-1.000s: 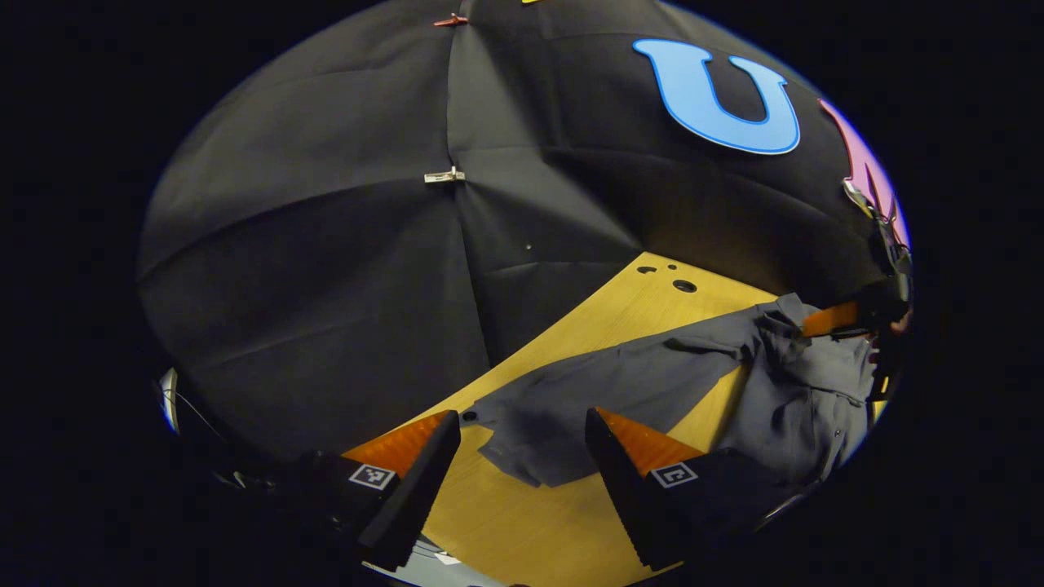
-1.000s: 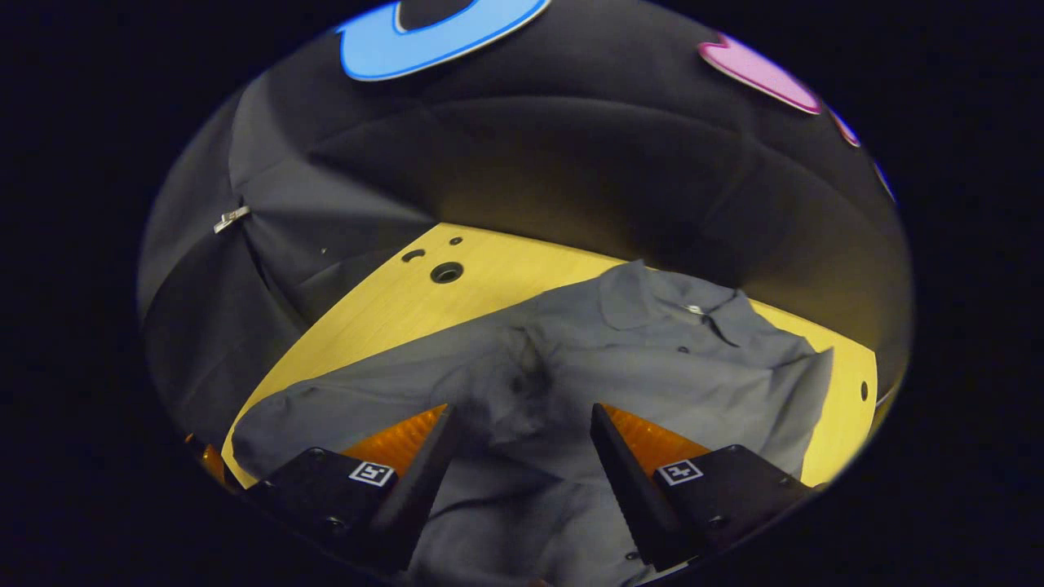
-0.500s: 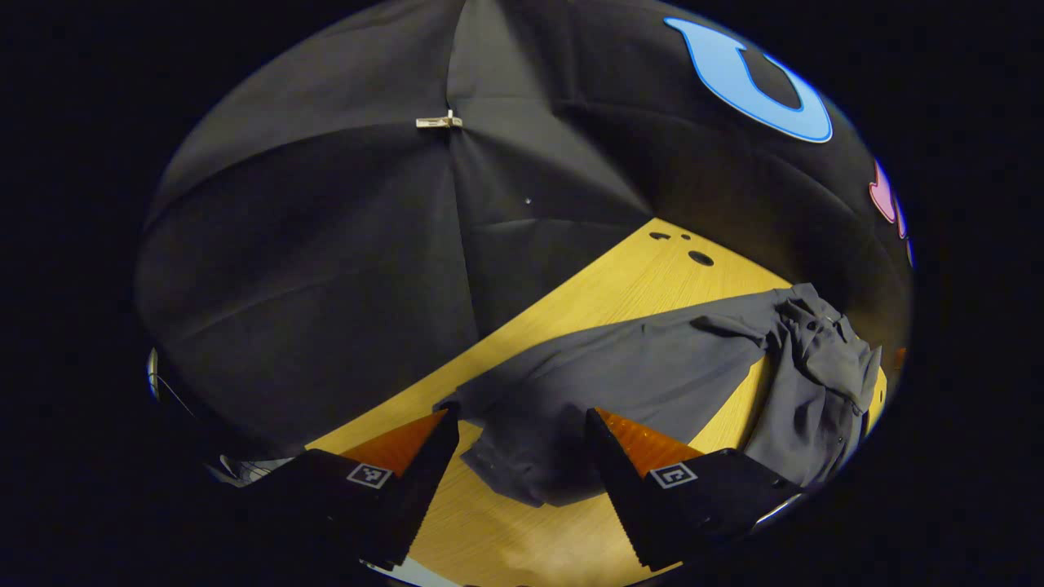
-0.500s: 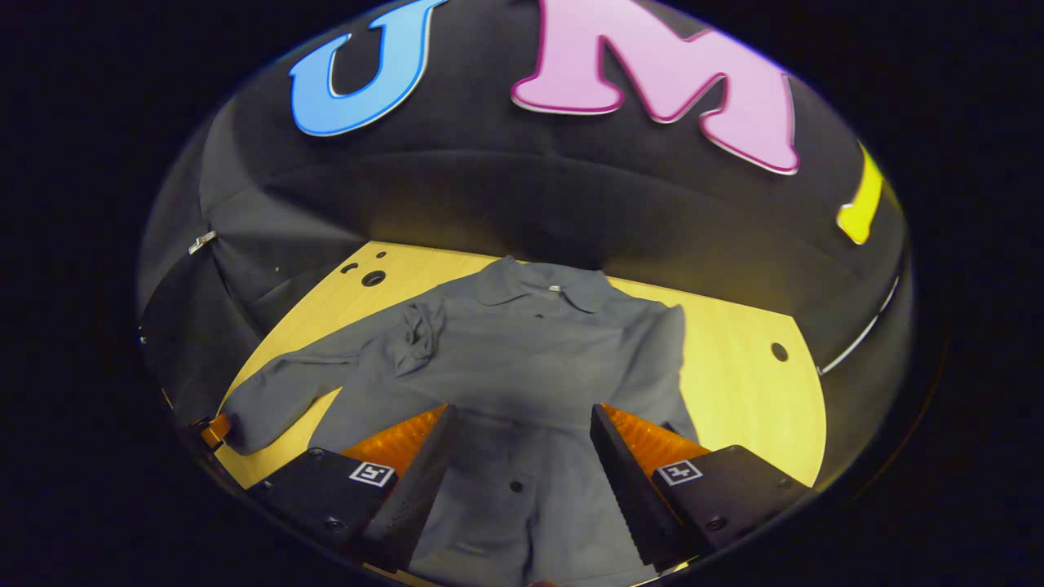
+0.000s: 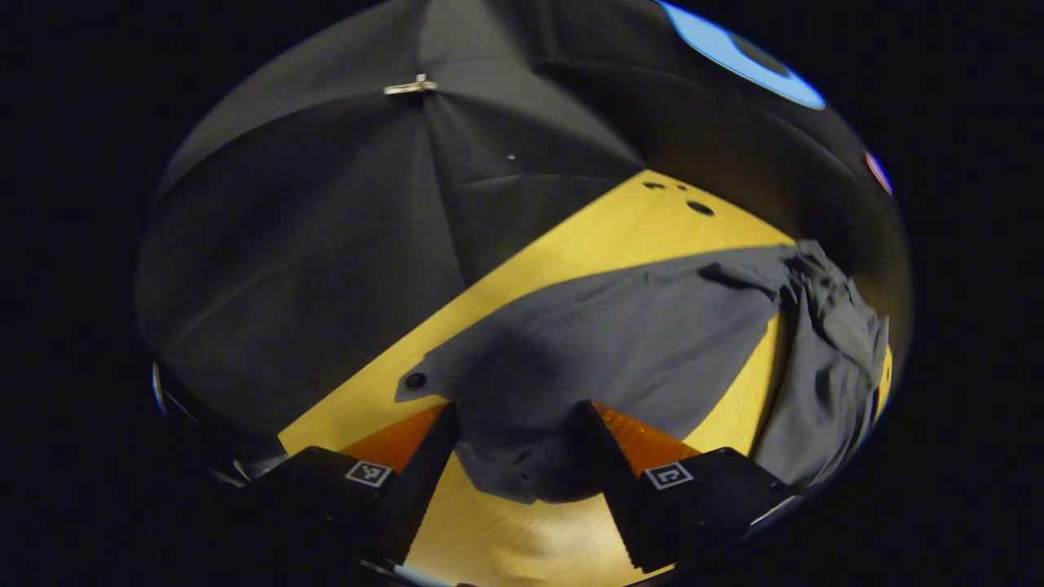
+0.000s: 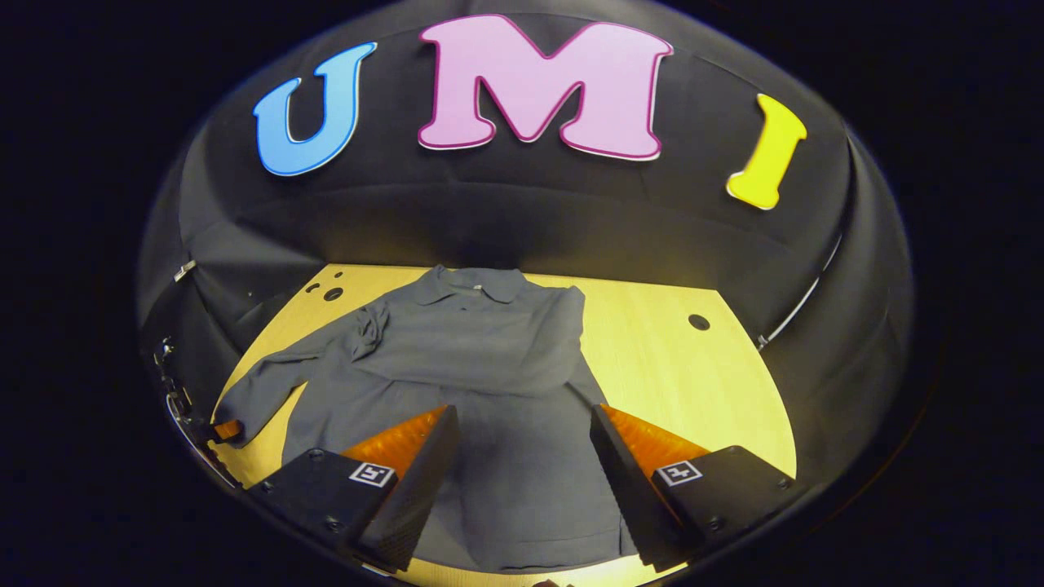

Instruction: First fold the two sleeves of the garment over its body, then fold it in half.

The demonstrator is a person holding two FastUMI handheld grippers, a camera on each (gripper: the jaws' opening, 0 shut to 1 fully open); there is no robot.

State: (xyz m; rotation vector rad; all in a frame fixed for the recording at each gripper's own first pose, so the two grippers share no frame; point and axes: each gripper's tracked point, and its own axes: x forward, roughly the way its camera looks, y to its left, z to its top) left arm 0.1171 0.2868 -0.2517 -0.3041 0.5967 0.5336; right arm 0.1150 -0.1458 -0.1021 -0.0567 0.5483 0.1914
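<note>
Straddling the outstretched sleeve's cuff (image 5: pixel 506 465), the left tongs (image 5: pixel 514 481) are gaping unclenched to pinch it; the right tongs (image 6: pixel 522 481) are hovering released above the shirt (image 6: pixel 481 367) on the desk (image 6: pixel 669 367)

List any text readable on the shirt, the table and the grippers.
Shirt: none.
Table: none.
Left hand-held gripper: square coded markers, a pattern, no readable text.
Right hand-held gripper: the same kind of markers, no readable text.

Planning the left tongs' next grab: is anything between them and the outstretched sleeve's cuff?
Nothing visible does: the grey shirt's long sleeve cuff lies on the bare yellow wooden table, right between the open left tongs.
</note>
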